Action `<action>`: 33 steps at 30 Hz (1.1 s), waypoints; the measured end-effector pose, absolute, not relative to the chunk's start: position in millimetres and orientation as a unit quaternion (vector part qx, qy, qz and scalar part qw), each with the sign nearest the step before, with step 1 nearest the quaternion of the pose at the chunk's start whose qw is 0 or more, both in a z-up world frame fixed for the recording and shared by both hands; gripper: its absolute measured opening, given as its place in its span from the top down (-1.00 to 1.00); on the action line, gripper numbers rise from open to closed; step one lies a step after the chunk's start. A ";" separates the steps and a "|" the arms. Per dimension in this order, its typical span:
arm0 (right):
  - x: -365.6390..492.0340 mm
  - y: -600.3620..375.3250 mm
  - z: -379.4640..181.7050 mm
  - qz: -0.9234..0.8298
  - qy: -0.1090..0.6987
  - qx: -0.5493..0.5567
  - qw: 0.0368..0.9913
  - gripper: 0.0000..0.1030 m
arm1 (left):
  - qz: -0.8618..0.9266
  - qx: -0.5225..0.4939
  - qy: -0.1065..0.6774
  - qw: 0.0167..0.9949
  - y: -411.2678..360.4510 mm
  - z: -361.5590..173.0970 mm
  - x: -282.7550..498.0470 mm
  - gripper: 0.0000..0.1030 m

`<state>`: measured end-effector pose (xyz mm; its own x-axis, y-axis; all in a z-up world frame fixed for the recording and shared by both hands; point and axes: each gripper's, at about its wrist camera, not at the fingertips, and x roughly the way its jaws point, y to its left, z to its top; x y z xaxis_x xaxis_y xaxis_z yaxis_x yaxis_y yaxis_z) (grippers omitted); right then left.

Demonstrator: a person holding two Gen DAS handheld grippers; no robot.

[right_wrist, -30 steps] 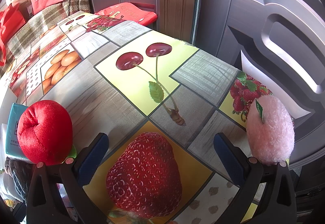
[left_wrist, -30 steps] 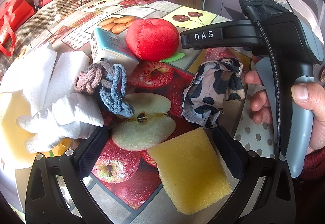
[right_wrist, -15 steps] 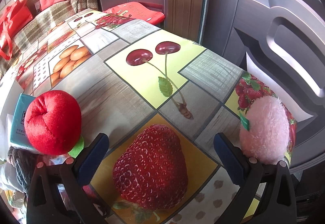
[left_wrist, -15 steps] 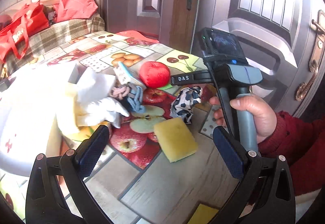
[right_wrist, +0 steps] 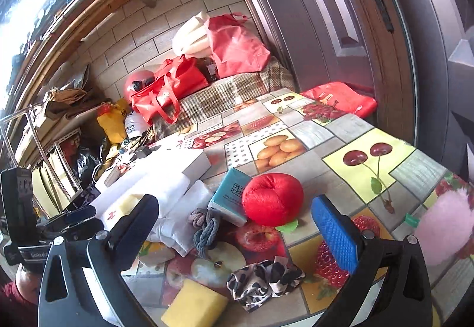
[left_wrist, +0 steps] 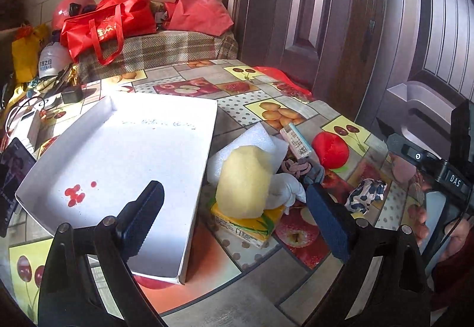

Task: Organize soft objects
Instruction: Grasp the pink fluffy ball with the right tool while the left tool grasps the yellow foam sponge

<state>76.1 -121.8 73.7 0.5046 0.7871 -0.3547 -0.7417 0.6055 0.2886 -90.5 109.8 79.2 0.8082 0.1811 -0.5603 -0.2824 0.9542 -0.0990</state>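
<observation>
My left gripper (left_wrist: 234,208) hangs above the table with its jaws closing and nothing between them. Ahead of it lie an open white box (left_wrist: 133,155), a pale yellow sponge lump (left_wrist: 246,179) on a yellow tissue pack (left_wrist: 246,223), a white glove (left_wrist: 284,190), a braided rope (left_wrist: 299,167), a red plush apple (left_wrist: 330,149) and a spotted cloth (left_wrist: 367,195). My right gripper (right_wrist: 237,226) is open and holds nothing. It looks over the red plush apple (right_wrist: 272,199), braided rope (right_wrist: 206,226), spotted cloth (right_wrist: 263,279), a yellow sponge (right_wrist: 195,306) and a pink plush (right_wrist: 444,226).
A teal tissue pack (right_wrist: 231,193) leans by the apple. White foam sheets (left_wrist: 251,137) lie beside the box. Red bags (left_wrist: 118,22) sit on a checked bench behind the table. A dark door (left_wrist: 355,30) stands at the right. Cables and a phone (left_wrist: 11,179) lie at the left edge.
Both grippers have pulled back and risen. The left view has swung left to the white box, leaving the yellow sponge. The right view has swung from the printed strawberry to the pile.
</observation>
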 end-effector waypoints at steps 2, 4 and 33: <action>74.6 -135.2 87.9 0.431 0.200 0.036 0.879 -1.00 | 0.129 -0.073 0.302 0.942 108.4 75.0 -82.0 -0.55; 85.4 -157.4 98.1 0.406 0.184 0.041 0.894 -1.00 | 0.132 -0.068 0.315 0.937 110.3 69.1 -76.1 -0.47; 145.8 -222.7 58.6 0.263 0.308 -0.029 0.914 -0.20 | 0.152 -0.054 0.255 0.954 115.6 62.7 -90.9 0.59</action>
<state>145.8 -222.7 58.6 0.6714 0.4627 -0.5788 -0.4984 0.8600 0.1094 -90.9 115.6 62.7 0.8243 0.2616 -0.5021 -0.3164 0.9483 -0.0252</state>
